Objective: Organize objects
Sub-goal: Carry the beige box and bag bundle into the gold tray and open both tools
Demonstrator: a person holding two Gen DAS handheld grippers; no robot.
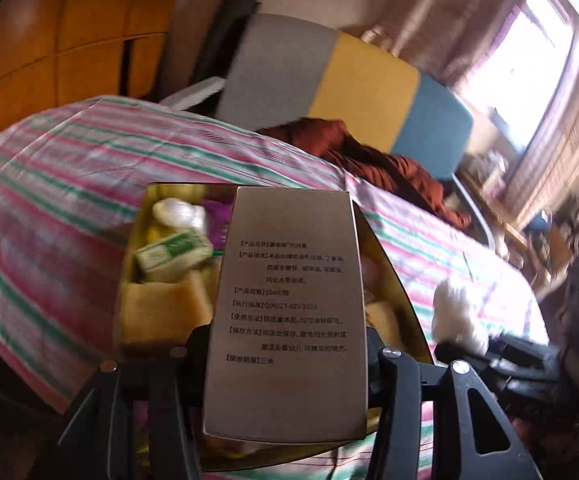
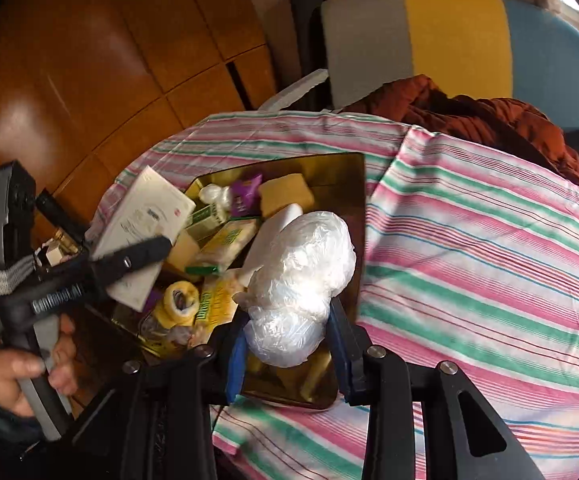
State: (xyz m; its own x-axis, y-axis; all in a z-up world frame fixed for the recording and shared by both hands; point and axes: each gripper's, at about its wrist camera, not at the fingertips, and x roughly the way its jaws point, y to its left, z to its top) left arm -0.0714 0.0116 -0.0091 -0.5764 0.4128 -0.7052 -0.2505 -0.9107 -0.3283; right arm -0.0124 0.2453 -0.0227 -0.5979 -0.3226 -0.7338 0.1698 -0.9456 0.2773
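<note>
A gold tin tray (image 2: 347, 184) sits on the striped cloth and holds several small items: a yellow sponge (image 2: 285, 194), green-and-white packets (image 2: 229, 242), a purple packet (image 2: 245, 192) and a yellow tape roll (image 2: 179, 304). My left gripper (image 1: 289, 344) is shut on a pale printed box (image 1: 289, 288), held over the tray (image 1: 393, 280). The right wrist view shows that box (image 2: 145, 208) at the tray's left edge, with one finger (image 2: 137, 256) across it. My right gripper (image 2: 289, 320) is shut on a white plastic-wrapped bundle (image 2: 301, 276) above the tray's near side.
A pink, green and white striped cloth (image 2: 489, 260) covers the table. Behind it stands a chair with a grey, yellow and blue back (image 2: 449, 32), with a rust-red jacket (image 2: 469, 116) draped in front of it. Wooden cabinets (image 2: 89, 60) stand on the left. A person's hand (image 2: 29, 376) grips the left handle.
</note>
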